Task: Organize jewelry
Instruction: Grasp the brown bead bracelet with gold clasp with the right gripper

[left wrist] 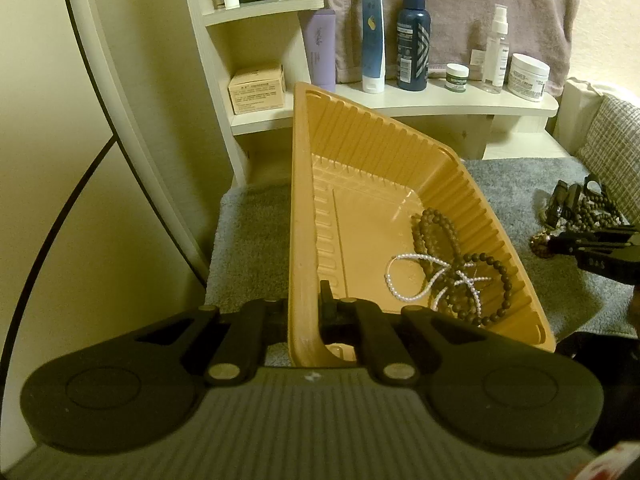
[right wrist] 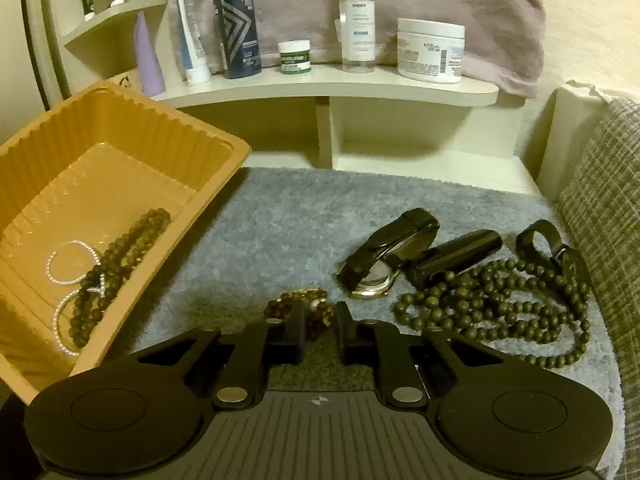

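Note:
My left gripper (left wrist: 305, 312) is shut on the near wall of an orange plastic tray (left wrist: 304, 216) and holds it tilted on the grey mat. Inside lie dark bead bracelets (left wrist: 472, 272) and a white pearl strand (left wrist: 404, 276); they also show in the right wrist view (right wrist: 116, 256). My right gripper (right wrist: 318, 322) is open around a small brown beaded bracelet (right wrist: 304, 306) lying on the mat. To its right lie a long green bead necklace (right wrist: 492, 304), a black-strapped watch (right wrist: 384, 256), a black tube (right wrist: 456, 256) and a black band (right wrist: 540, 240).
A grey fluffy mat (right wrist: 280, 232) covers the surface. A cream shelf (right wrist: 320, 88) behind holds bottles, tubes and jars. A woven cushion (right wrist: 600, 216) borders the right. A round mirror frame (left wrist: 100, 92) and black cable stand left.

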`<move>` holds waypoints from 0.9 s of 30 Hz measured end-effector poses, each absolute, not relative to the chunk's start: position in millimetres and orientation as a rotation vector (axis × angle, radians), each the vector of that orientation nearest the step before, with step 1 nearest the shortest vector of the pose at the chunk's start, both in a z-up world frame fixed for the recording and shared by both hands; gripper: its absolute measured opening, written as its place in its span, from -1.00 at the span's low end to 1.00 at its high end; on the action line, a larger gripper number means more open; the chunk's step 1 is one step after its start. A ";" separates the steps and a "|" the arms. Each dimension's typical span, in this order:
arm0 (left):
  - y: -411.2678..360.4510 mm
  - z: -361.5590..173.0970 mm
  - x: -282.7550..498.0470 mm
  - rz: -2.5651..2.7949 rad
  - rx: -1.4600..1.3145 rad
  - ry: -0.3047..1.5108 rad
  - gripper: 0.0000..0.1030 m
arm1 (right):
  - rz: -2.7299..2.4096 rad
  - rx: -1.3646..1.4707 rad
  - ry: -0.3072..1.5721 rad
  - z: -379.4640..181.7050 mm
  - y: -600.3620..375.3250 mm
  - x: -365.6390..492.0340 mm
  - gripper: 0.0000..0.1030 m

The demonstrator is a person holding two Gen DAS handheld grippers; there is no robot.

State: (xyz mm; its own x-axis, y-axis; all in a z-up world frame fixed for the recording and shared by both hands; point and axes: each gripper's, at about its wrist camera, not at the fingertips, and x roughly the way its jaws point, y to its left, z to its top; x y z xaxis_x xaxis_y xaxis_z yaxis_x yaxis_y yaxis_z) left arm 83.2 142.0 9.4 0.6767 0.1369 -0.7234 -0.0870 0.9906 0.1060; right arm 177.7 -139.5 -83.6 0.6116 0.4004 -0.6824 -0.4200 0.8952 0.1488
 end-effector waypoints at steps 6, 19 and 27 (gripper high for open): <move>142.0 9.3 83.1 0.125 0.068 0.818 -0.89 | 0.431 -0.083 0.753 -81.3 -146.3 175.1 -0.73; 142.0 9.0 84.1 0.126 0.071 0.821 -0.89 | 0.545 -0.243 0.739 -91.3 -128.9 179.8 -0.72; 142.0 9.0 84.2 0.126 0.070 0.821 -0.89 | 0.573 -0.238 0.732 -94.2 -124.9 187.2 -0.72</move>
State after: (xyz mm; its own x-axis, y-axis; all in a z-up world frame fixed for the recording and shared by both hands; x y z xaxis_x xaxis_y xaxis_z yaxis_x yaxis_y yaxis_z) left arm 84.2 142.0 9.0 0.6746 0.1394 -0.7249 -0.0852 0.9901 0.1112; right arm 187.2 -124.9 -94.2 0.6002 0.4081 -0.6880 -0.5693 0.8221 -0.0090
